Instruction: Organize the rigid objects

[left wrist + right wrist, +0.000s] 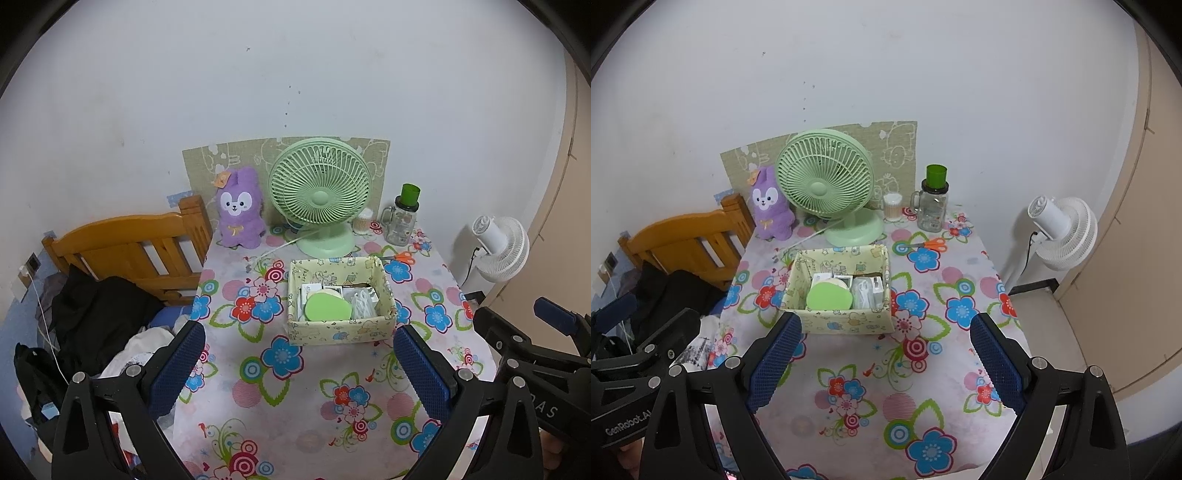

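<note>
- We hover both grippers over the table (295,424), empty: left gripper (299,363) fingers spread wide, right gripper (886,354) fingers released too.
- Mid-frame sits the patterned box (341,328), holding a green round lid (327,308) and white items.
- Upper centre: green fan (319,192); orange scissors (400,257) right of it.

White lettering "GenRobot.AI" on the black body of the left gripper (657,354), read in the right wrist view at lower left. Partial white letters "DAS" on the black body of the right gripper (546,332), read in the left wrist view at the right edge. Small markings on the patterned storage box (341,332) and the glass jar (400,225): too small to read.
</note>
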Action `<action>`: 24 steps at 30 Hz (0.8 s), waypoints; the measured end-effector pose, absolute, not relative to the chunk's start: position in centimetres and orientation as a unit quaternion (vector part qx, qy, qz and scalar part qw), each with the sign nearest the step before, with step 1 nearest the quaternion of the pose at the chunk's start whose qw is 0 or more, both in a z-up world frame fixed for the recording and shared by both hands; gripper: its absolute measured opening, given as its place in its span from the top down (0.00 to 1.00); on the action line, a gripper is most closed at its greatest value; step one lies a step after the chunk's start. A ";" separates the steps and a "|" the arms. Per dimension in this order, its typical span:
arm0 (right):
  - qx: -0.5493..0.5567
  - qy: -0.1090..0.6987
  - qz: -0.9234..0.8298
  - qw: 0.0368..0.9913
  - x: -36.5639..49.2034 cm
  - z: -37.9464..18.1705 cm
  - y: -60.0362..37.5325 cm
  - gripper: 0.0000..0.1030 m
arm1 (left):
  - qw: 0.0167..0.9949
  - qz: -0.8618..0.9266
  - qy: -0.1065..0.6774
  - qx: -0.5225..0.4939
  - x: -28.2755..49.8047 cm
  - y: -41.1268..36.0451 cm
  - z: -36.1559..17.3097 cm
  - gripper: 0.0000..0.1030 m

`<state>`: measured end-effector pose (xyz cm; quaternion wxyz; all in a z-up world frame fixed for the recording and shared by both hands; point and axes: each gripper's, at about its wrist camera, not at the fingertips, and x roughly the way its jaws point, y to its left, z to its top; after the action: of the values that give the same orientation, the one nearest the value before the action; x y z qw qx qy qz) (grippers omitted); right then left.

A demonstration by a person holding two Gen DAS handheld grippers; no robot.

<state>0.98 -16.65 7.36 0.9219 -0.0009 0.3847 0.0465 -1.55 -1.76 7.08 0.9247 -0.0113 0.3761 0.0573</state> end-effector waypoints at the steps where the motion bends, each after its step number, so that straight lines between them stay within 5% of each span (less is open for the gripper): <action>1: -0.001 0.385 0.047 0.922 1.0 7.4 -16.7 0.08 | 0.925 0.058 0.375 -0.010 -1.6 -1.8 7.1 0.00; 24: -0.013 0.397 0.046 0.917 1.0 6.8 -16.6 0.08 | 0.921 0.057 0.384 -0.025 -1.7 -1.2 6.2 0.00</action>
<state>1.00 -16.63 6.78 0.9167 -0.0128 0.3967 0.0457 -1.70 -1.22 6.18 0.9211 -0.0246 0.3843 0.0571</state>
